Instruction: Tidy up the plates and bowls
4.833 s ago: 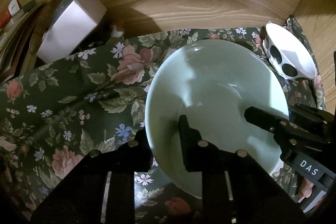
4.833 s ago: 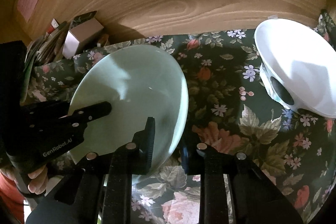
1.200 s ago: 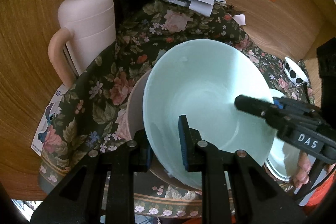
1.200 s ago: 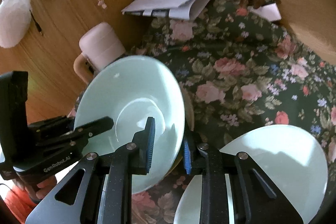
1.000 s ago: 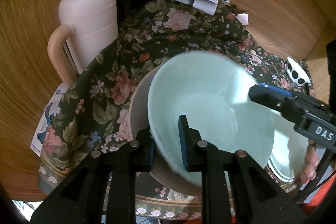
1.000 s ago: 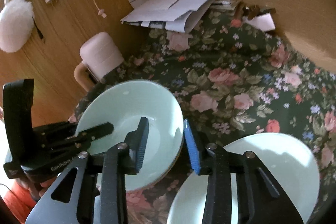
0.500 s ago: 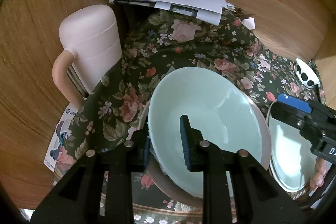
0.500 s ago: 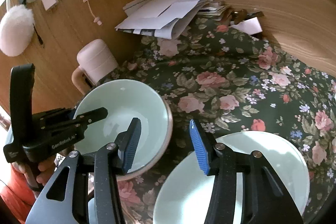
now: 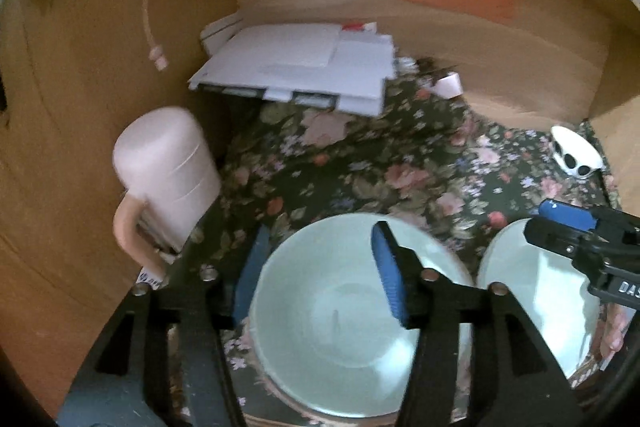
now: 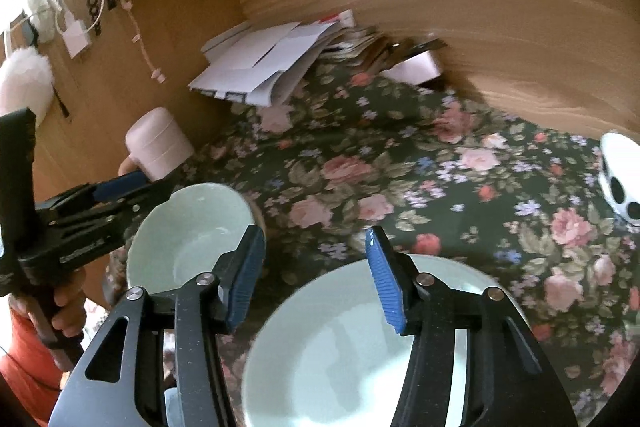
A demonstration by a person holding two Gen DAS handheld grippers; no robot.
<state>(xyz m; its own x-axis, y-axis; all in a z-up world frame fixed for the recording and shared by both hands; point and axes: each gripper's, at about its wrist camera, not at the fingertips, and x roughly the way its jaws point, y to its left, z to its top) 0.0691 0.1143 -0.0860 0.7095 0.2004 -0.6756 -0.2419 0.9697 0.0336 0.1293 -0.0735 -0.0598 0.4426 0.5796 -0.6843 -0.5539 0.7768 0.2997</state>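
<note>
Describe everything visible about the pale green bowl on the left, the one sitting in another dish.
The pale green bowl is round, deep and glossy, probably glazed ceramic, with an empty, plain inside. It stands upright, nested in a beige dish whose rim peeks out around it, on the floral cloth near the table's front edge, left of a pale green plate. The left gripper straddles its rim, its jaws opening and the blue-padded fingers clear of the rim.
</note>
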